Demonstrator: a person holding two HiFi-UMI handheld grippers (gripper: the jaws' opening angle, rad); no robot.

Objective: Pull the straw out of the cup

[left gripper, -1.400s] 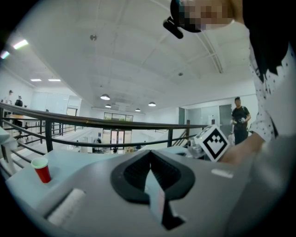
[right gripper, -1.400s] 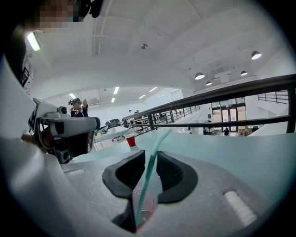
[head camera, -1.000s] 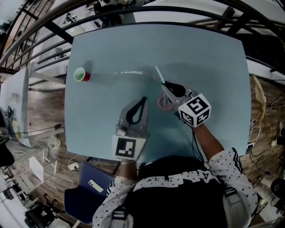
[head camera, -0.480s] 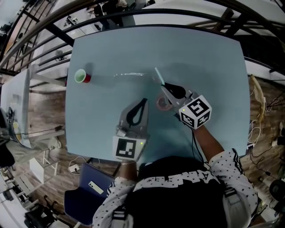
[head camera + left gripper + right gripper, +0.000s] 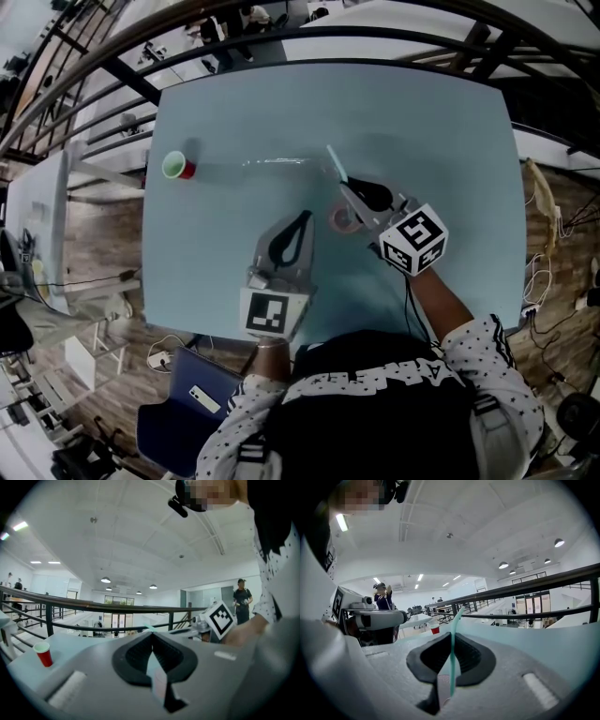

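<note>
Straw (image 5: 335, 160) is sitting clamped between our right gripper's (image 5: 349, 190) jaws, its lower end pointing down at the pinkish cup (image 5: 343, 220) just beneath. We are holding the left gripper (image 5: 302, 217) closed and empty beside it; a red cup (image 5: 177, 167) is sitting well apart.

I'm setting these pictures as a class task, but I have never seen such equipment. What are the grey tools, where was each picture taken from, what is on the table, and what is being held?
There is no robot here. A person holds a grey two-fingered tool in each hand. One picture comes from a camera on the person's head, looking down. The other two come from cameras riding on the tools. On the pale blue table sit a red cup, far left, and a pinkish cup under the tools. The right gripper has its fingers closed on a teal straw over that cup; whether its end is still inside is unclear. The left gripper is closed and empty.
</note>
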